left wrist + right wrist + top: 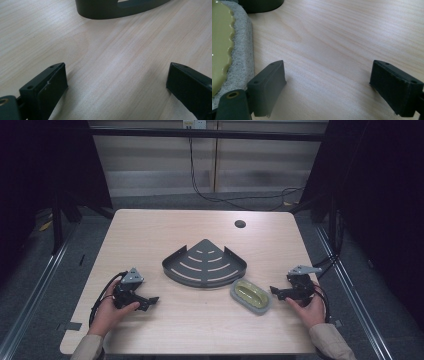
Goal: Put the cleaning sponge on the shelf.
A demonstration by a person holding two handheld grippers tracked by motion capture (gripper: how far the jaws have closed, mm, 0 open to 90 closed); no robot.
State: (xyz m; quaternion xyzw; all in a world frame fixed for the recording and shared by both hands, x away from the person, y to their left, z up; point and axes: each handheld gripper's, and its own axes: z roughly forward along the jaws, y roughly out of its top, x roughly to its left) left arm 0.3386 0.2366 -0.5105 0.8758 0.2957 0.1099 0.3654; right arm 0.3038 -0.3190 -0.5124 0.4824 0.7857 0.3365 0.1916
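A dark grey quarter-round corner shelf [205,264] lies in the middle of the wooden table. Just to its right sits a yellow-green soap dish on a grey-white pad [251,295]. My left gripper [150,302] rests low on the table at the front left, held by a hand, its jaws wide apart over bare wood [117,80]; the shelf's rim [112,10] shows ahead of it. My right gripper [274,291] rests at the front right beside the soap dish, open [328,82] with nothing between the jaws; the dish and its pad [239,50] lie just left of its left jaw.
A round cable hole [240,224] is in the table's far right part. Black cables [220,197] run over the floor behind the table. Metal rails [30,285] flank the table on both sides.
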